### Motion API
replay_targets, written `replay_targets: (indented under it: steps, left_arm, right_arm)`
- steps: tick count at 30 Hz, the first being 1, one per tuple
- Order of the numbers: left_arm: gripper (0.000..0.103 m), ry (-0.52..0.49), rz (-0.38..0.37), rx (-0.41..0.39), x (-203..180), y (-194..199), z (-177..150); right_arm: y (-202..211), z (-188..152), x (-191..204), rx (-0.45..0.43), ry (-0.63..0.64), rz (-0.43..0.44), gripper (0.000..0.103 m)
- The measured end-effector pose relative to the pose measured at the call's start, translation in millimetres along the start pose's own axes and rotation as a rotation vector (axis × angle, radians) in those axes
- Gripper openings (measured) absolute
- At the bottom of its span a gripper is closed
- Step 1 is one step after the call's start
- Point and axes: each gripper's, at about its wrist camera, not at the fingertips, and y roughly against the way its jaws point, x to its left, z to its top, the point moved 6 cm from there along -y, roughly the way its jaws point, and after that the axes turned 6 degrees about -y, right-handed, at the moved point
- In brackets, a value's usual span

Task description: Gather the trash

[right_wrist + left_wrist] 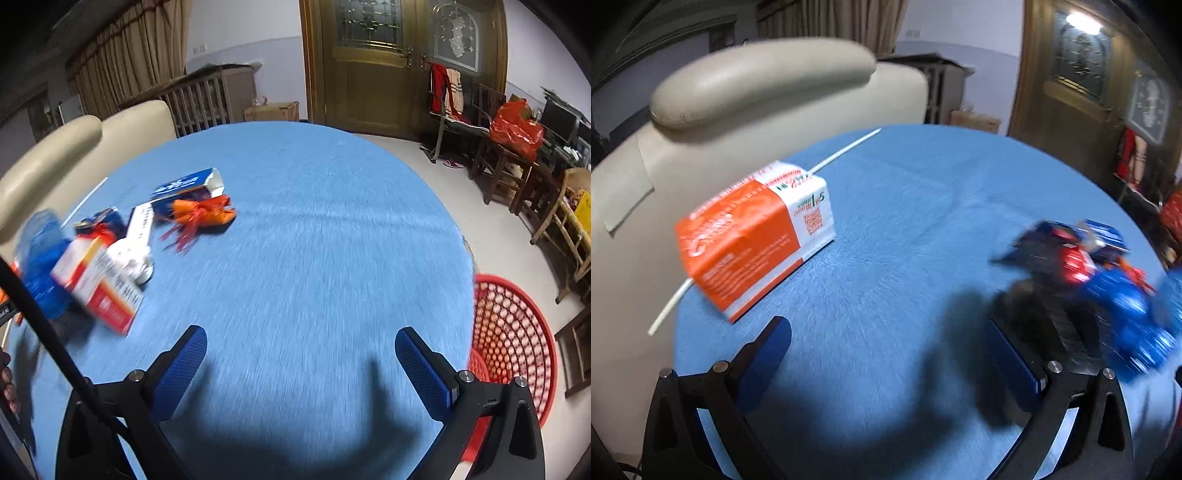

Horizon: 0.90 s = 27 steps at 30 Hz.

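Observation:
An orange and white carton (753, 236) lies on the round blue table (905, 221), over a thin white stick (846, 151). My left gripper (890, 354) stands open just in front of the carton, nothing between its fingers. A blurred heap of blue and red wrappers (1108, 280) sits beside its right finger (1012, 358). In the right wrist view my right gripper (301, 365) is open over bare cloth. To its left lie a red and white box (99, 284), a blue box (188, 188), an orange wrapper (203, 214) and crumpled white paper (133, 258).
A red mesh basket (513, 343) stands on the floor by the table's right edge. A cream chair (738, 88) backs the table on the left. Wooden chairs with a red bag (517, 129) and a door (369, 62) are farther off.

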Motion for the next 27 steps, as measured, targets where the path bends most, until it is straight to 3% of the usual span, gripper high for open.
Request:
replay_targets:
  steps: [7,13,27]
  left_arm:
    - [0.103,-0.052,-0.059,-0.069,-35,57,-15]
    - [0.103,-0.066,-0.123,-0.079,-64,84,-27]
    - [0.103,-0.106,-0.120,-0.080,-76,90,-35]
  right_arm:
    - [43,-18,24,-0.069,0.035,0.069,0.103]
    - [72,-25,46,-0.118,0.084,0.136,0.103]
    - [82,-33,45,-0.131,0.073,0.165,0.103]
